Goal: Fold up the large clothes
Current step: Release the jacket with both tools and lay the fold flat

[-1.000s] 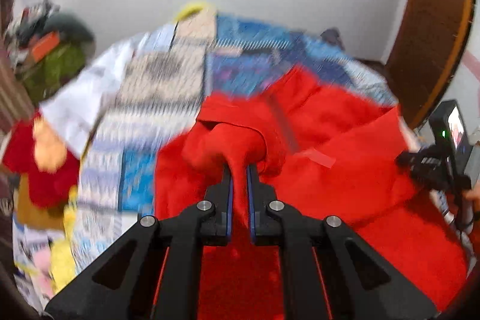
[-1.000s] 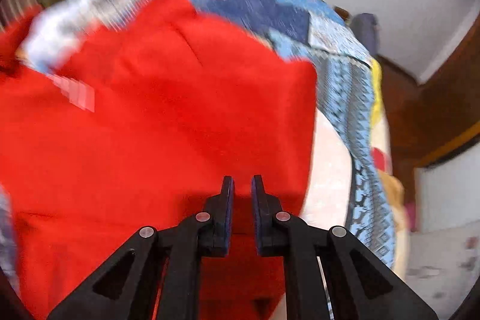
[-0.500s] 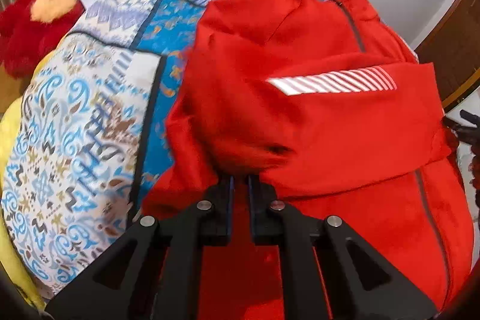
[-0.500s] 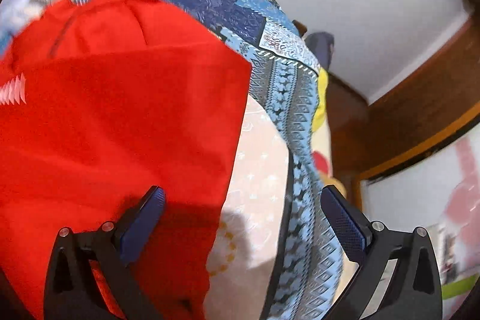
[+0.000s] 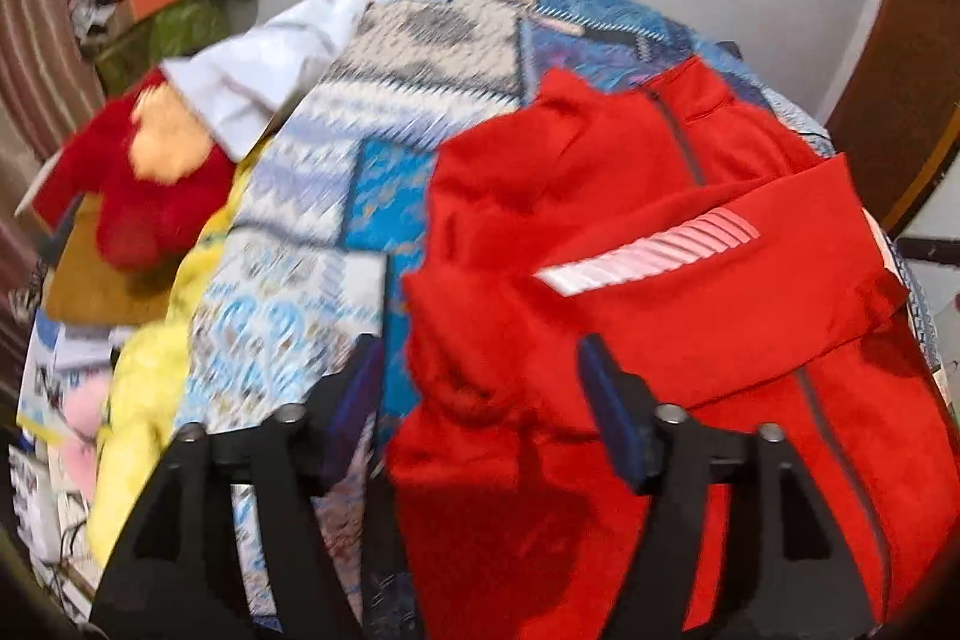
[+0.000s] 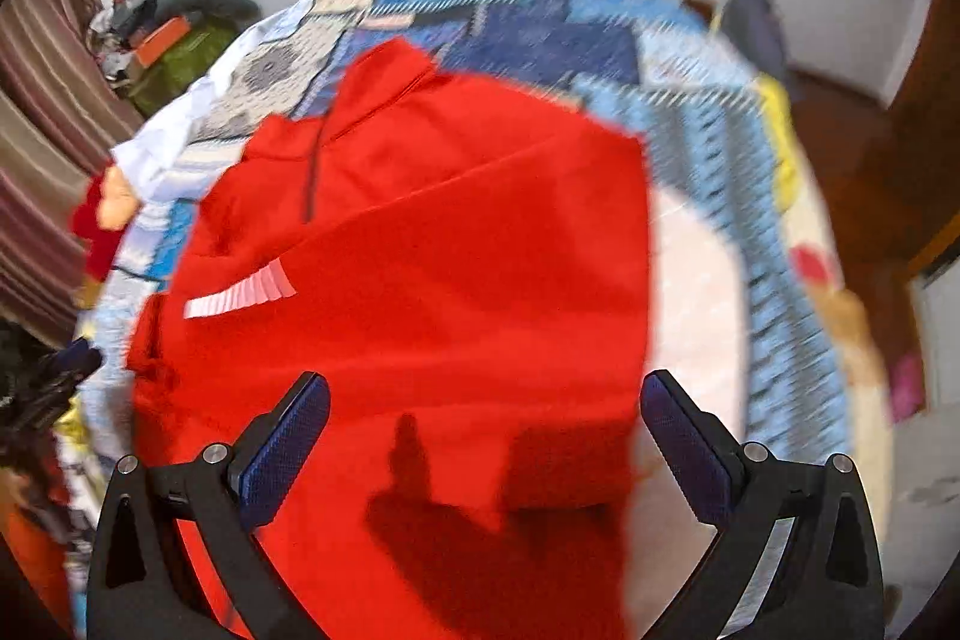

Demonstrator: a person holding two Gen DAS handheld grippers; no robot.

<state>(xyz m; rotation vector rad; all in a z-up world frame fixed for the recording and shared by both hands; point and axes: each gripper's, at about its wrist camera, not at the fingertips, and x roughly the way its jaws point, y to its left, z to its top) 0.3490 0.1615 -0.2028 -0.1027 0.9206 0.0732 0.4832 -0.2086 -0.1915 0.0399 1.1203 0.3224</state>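
A large red zip jacket (image 5: 660,292) (image 6: 432,280) lies on a bed, one sleeve with a pale striped patch (image 5: 648,250) (image 6: 240,298) folded across its front. My left gripper (image 5: 480,388) hovers over the jacket's bunched left edge, its jaws opening; red cloth lies between the blue pads without being pressed. My right gripper (image 6: 486,430) stands wide open above the jacket's lower right part, nothing pinched between its pads.
A patchwork blue and white bedspread (image 5: 336,196) (image 6: 708,148) covers the bed. A white garment (image 5: 258,82), a red and orange soft toy (image 5: 138,184) and yellow cloth (image 5: 150,376) lie at the left. Clutter is piled in the far left corner (image 6: 168,34). A wooden door (image 5: 900,100) stands at the right.
Both grippers let go of the red jacket: the right opened first and lifted, then the left opened. The sleeve now lies folded across the jacket's front.
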